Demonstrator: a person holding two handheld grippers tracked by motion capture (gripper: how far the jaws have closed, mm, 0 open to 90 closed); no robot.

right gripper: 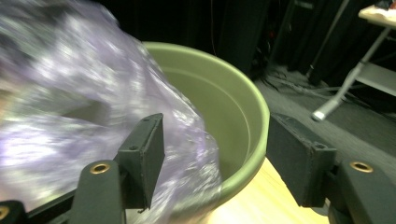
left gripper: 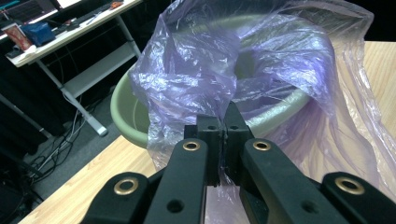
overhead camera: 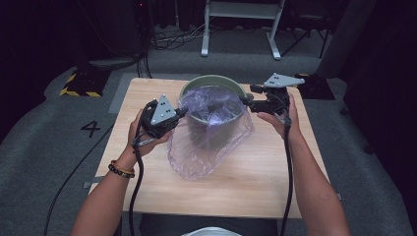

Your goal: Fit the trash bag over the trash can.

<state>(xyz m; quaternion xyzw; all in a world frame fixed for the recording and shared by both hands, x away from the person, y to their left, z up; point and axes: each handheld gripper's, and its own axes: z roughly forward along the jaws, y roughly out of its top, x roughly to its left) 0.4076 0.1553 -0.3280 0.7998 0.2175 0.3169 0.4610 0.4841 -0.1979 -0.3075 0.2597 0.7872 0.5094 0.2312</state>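
High view: one round, smooth green bucket stands upright at the far middle of one wood-grain table, mouth up, draped in one crinkled, translucent purple plastic bag. Two grippers flank it.

Left gripper view: the left gripper pinches a fold of the film, jaws clamped together.

Right gripper view: the right gripper stands parted, straddling the rim, gripping nothing.

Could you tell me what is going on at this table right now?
A person is fitting a purple plastic bag over a green bin on the wooden table. The left gripper is shut on the bag's edge. The right gripper is open at the bin's rim, with loose bag between its jaws. The bag hangs partly inside, partly outside.
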